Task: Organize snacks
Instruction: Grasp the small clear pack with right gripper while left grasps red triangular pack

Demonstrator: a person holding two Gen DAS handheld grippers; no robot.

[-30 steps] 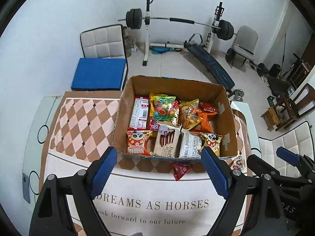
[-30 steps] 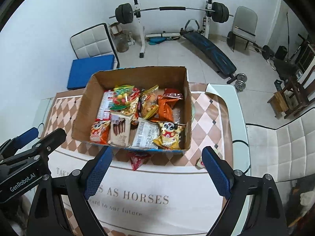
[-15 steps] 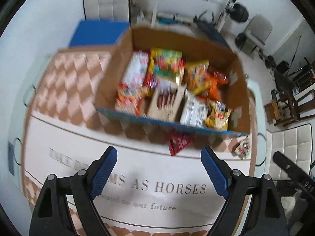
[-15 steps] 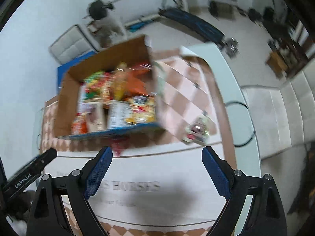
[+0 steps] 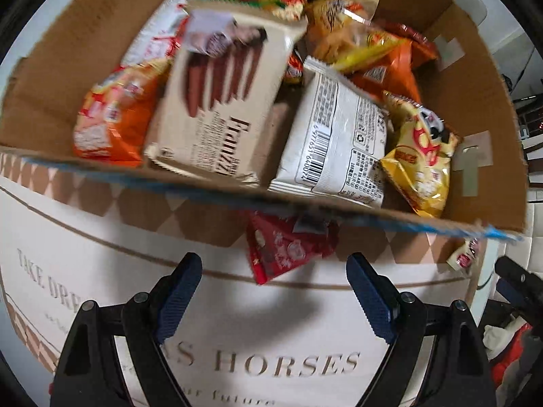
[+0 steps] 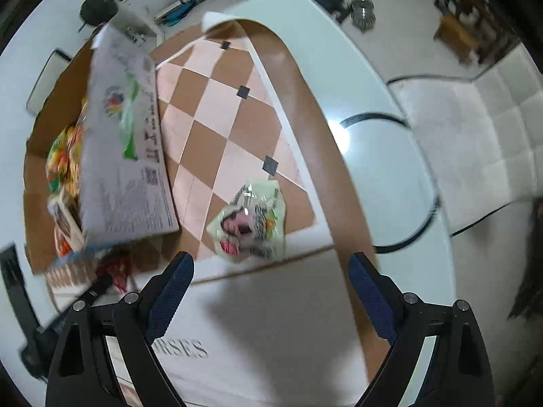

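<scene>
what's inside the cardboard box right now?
The cardboard box holds piled snack packets: a biscuit pack, white packet, yellow bag. Anything beneath the pile is hidden.

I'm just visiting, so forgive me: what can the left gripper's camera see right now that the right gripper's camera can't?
Only the left wrist view looks down into the cardboard box: the Franzzi biscuit pack, the white barcoded packet and the yellow panda bag.

Only the right wrist view shows the box's printed outer side, the bare white table and the pale green packet fully, lying ahead of the open right gripper.

Both show the box, the checkered mat and the red packet outside the box, ahead of the open left gripper.
</scene>
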